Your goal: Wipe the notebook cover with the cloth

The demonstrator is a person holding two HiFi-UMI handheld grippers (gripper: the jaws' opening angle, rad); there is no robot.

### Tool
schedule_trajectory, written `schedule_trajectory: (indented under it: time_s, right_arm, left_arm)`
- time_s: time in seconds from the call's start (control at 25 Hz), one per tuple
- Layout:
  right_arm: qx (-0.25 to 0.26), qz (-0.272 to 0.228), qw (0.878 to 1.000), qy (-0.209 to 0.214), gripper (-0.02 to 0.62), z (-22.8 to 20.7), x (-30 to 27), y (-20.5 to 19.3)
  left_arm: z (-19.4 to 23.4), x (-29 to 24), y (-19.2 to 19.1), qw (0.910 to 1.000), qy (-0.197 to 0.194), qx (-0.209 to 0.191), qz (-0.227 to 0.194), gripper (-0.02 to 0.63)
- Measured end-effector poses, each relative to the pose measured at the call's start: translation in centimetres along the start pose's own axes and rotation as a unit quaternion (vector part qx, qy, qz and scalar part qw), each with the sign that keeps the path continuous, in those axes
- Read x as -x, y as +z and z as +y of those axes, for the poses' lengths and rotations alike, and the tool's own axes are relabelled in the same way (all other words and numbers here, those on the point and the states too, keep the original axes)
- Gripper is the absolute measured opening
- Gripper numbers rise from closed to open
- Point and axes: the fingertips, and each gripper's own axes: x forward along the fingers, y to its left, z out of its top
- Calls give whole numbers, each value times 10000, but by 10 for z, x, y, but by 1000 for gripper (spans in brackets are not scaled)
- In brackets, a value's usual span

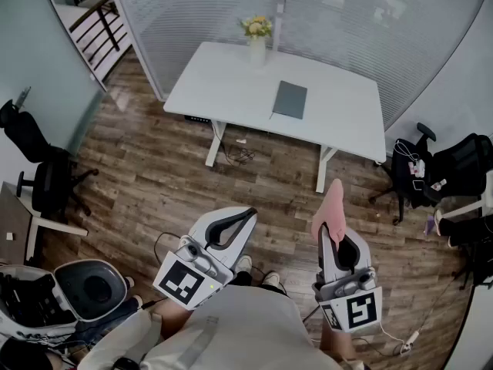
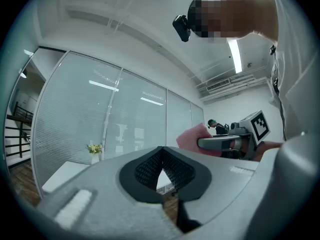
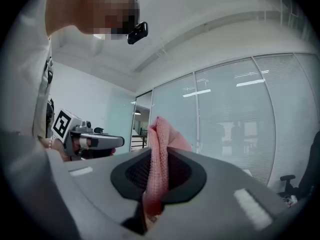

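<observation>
A dark grey notebook (image 1: 290, 99) lies flat on the white table (image 1: 231, 91) far ahead of me. My right gripper (image 1: 332, 231) is held near my body, well short of the table. It is shut on a pink cloth (image 1: 330, 205) that sticks up out of its jaws. In the right gripper view the cloth (image 3: 159, 159) is pinched between the jaws of that gripper (image 3: 156, 181). My left gripper (image 1: 248, 213) is beside it at the left, shut, with nothing in it (image 2: 161, 160). The left gripper view also shows the cloth (image 2: 192, 135).
A vase of yellow flowers (image 1: 256, 35) stands at the table's far edge. Black office chairs stand at the left (image 1: 46, 179) and right (image 1: 420, 168). Cables (image 1: 240, 154) lie under the table. A white machine (image 1: 73, 291) sits at my lower left. Glass walls (image 1: 347, 14) back the table.
</observation>
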Motion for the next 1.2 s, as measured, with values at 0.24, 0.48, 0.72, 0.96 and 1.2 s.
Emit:
schedule_trajectory:
  time_s: [0.24, 0.48, 0.72, 0.96, 1.2]
  right_arm:
    - [-27, -92, 9999, -28, 34, 21, -7, -6]
    - [-163, -12, 9999, -26, 34, 16, -20, -13]
    - [-158, -27, 9999, 45, 34, 2, -44, -16]
    - [-105, -55, 9999, 10, 34, -31, -71, -22]
    - [-120, -55, 9999, -55, 34, -87, -106, -29]
  left_arm:
    - [10, 16, -12, 10000, -57, 29, 35, 2]
    - [18, 13, -15, 9998, -103, 93, 117, 2]
    - [37, -5, -18, 9999, -64, 67, 145, 2]
    - [56, -45, -24, 9998, -116, 101, 157, 2]
    - [81, -108, -27, 9997, -174, 32, 179, 2]
